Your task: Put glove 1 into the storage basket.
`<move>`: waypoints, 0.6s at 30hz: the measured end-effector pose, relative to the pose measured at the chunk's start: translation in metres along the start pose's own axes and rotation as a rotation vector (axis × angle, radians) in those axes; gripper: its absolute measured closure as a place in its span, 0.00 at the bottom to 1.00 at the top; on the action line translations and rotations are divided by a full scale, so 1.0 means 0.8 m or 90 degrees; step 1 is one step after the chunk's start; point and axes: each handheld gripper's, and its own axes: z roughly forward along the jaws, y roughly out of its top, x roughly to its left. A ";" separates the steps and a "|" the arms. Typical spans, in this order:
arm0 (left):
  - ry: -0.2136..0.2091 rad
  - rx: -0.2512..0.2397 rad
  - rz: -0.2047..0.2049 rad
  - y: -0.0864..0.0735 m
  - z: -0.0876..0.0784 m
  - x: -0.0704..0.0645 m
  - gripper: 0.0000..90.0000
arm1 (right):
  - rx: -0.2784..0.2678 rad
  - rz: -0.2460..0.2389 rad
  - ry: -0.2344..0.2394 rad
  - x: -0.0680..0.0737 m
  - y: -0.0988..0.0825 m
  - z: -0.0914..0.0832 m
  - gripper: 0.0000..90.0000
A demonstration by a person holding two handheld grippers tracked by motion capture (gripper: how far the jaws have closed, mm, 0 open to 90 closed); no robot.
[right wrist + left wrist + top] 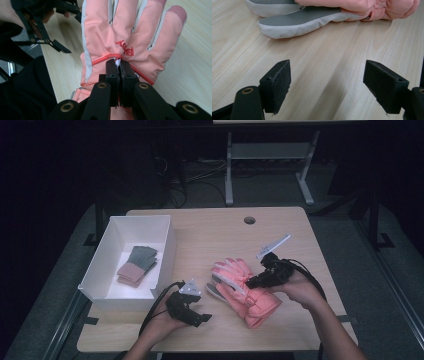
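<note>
A white box [107,285] with folded knit gloves [137,265] sat at the table's [300,225] left. The left gripper [199,319] rested with jaws wide and empty. Right of it, the right gripper [254,281] pinched the pink ski glove [245,290] lying mid-table.
</note>
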 end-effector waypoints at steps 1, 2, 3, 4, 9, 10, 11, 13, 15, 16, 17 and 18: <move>-0.001 0.000 0.000 0.000 0.000 0.000 0.24 | 0.006 0.001 -0.002 0.000 0.000 0.003 0.97; -0.001 0.000 0.002 0.000 0.001 0.000 0.24 | 0.011 0.005 0.001 0.001 0.000 0.007 0.97; -0.001 0.000 0.001 0.000 0.001 0.000 0.24 | 0.016 0.009 0.003 0.000 0.001 0.012 0.97; -0.001 -0.001 -0.001 0.000 0.001 0.001 0.24 | 0.020 0.007 0.005 0.000 0.001 0.016 0.97; 0.000 0.000 -0.005 -0.001 0.001 0.001 0.24 | 0.046 0.003 0.007 0.001 0.003 0.039 0.97; 0.002 0.001 -0.002 -0.001 0.001 0.001 0.24 | 0.054 0.002 0.001 0.002 0.003 0.044 0.97; 0.001 0.000 -0.001 0.000 0.001 0.001 0.24 | 0.062 0.001 -0.009 0.003 0.003 0.049 0.97; 0.001 0.005 0.005 0.000 0.001 0.001 0.24 | 0.079 0.000 -0.019 0.002 0.002 0.059 0.96; -0.001 0.001 -0.001 0.000 0.002 -0.001 0.24 | 0.091 0.004 -0.035 0.001 0.001 0.065 0.96; 0.000 0.002 -0.002 0.000 0.003 -0.001 0.24 | 0.093 0.004 -0.035 0.001 0.000 0.067 0.96; 0.000 0.006 0.003 0.000 0.003 0.000 0.24 | 0.095 0.005 -0.036 0.001 0.000 0.069 0.95; -0.003 0.006 0.001 0.000 0.003 0.000 0.25 | 0.098 0.003 -0.037 0.001 -0.001 0.070 0.94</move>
